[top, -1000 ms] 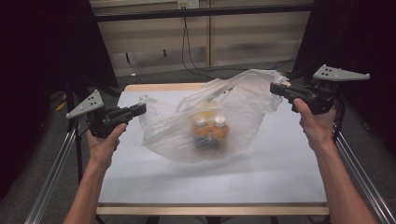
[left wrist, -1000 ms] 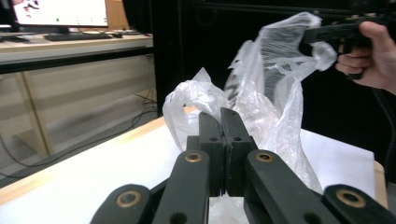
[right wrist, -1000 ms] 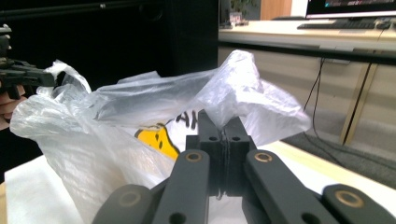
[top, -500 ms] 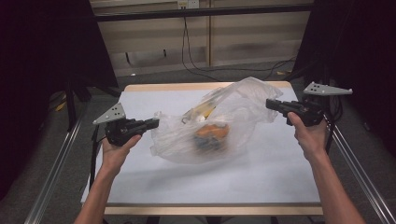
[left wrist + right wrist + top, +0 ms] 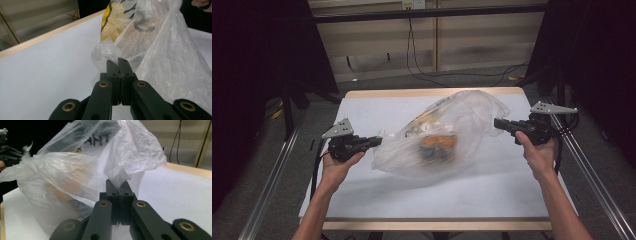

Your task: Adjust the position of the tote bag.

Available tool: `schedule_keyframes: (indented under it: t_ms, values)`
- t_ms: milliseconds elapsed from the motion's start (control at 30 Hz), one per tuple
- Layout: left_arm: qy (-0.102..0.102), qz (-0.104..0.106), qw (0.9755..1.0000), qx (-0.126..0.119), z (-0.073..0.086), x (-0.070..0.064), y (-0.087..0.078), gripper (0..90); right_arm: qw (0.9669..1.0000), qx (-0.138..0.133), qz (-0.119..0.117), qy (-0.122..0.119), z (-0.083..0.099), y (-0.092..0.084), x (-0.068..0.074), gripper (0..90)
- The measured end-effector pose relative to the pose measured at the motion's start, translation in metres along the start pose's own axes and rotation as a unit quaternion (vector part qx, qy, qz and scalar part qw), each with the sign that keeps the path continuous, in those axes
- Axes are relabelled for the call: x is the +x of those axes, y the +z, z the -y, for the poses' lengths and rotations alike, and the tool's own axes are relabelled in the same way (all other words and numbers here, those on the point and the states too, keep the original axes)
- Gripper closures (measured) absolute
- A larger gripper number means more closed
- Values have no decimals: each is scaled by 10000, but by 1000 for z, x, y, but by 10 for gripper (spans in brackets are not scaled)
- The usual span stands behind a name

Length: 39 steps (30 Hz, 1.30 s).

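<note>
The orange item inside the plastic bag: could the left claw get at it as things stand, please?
Probably not: the left claw is shut on the plastic bag, whose film wraps the orange item.

A laboratory recording bay: white-topped table (image 5: 452,195) with wooden edging, flanked by metal rails (image 5: 272,185), enclosed by black curtains (image 5: 257,75), with loose cables (image 5: 422,60) hanging along the slatted back wall (image 5: 487,45).

Right claw (image 5: 119,185) is pinching a gathered edge of the clear plastic bag (image 5: 75,177), jaws pressed together on the film. Bag is bulging over the white desk (image 5: 175,195), orange contents blurred inside. Left claw (image 5: 8,152) is gripping the bag's far edge.
</note>
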State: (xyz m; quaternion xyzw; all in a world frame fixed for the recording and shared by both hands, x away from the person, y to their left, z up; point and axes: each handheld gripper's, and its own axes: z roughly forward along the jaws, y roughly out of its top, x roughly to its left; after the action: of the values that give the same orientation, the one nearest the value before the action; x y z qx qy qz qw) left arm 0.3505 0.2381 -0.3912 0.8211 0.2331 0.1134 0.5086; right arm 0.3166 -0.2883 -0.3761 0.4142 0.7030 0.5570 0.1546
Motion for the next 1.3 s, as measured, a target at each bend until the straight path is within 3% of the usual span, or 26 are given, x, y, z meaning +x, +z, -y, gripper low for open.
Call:
schedule_keyframes:
  t_ms: [67, 333, 400, 533, 700, 833, 933, 1067, 1300]
  values:
    - [-62, 4, 10000, 31, 3, 1, 2, 892, 10000, 66, 72, -6, 4, -1, -3, 893]
    - [76, -167, 9991, 372, 11, 3, 15, 892, 9995, 259, 179, 40, 13, 4, -8, 893]
    - [59, -160, 9989, 433, 13, 5, 18, 892, 9991, 352, 232, 23, 16, 8, -10, 893]
    - [-182, -82, 9991, 361, 19, 12, 22, 892, 9986, 471, 242, 64, 22, 17, -15, 893]
    - [-157, -230, 9980, 567, 27, 19, 31, 893, 9979, 588, 225, 131, 28, 28, -18, 892]
    - [-175, -325, 9964, 762, 34, 22, 36, 893, 9958, 861, 317, 18, 32, 36, -19, 893]
    - [-254, -326, 9961, 785, 37, 25, 36, 893, 9950, 941, 312, 90, 36, 38, -23, 893]
    - [-165, -357, 9951, 907, 38, 24, 39, 893, 9938, 1057, 330, 108, 40, 40, -26, 893]
    - [-180, -394, 9927, 1128, 45, 25, 45, 893, 9892, 1425, 325, 112, 53, 51, -30, 892]
